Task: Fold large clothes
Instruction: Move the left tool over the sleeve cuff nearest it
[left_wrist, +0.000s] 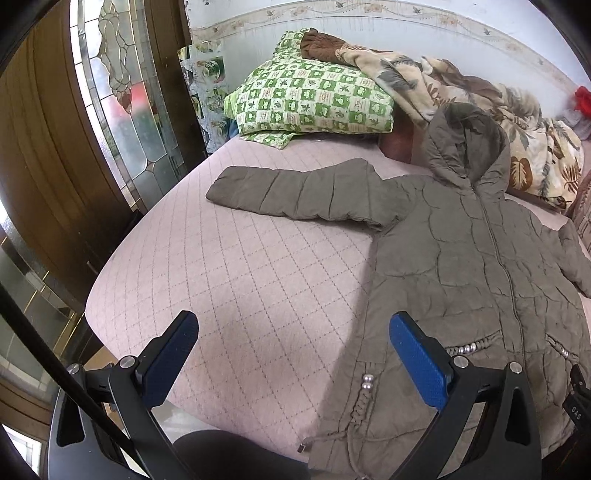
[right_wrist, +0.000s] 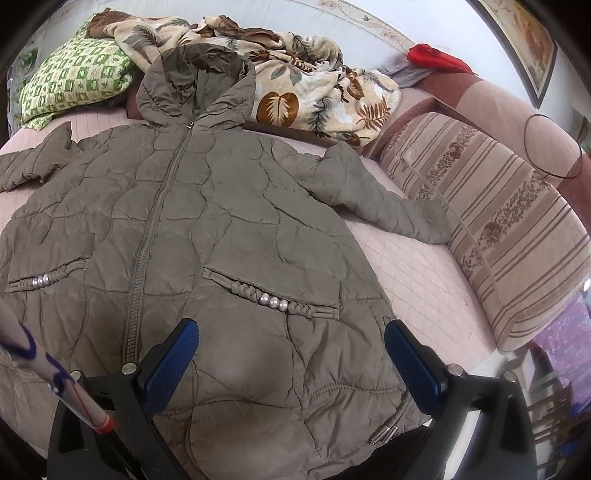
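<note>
An olive quilted hooded coat (left_wrist: 461, 258) (right_wrist: 207, 221) lies flat, front up and zipped, on a pink quilted bed (left_wrist: 240, 277). One sleeve (left_wrist: 291, 195) stretches out to the left, the other sleeve (right_wrist: 380, 199) reaches right toward a striped cushion. The hood (right_wrist: 195, 81) points to the far end. My left gripper (left_wrist: 293, 354) hovers open above the bed beside the coat's lower left hem, holding nothing. My right gripper (right_wrist: 291, 354) hangs open over the coat's lower right front, near the pearl-trimmed pocket (right_wrist: 273, 295).
A green checked pillow (left_wrist: 314, 99) and a leaf-print blanket (right_wrist: 317, 85) lie at the head of the bed. A striped cushion (right_wrist: 498, 221) borders the right side. A wooden door with stained glass (left_wrist: 122, 103) stands left of the bed.
</note>
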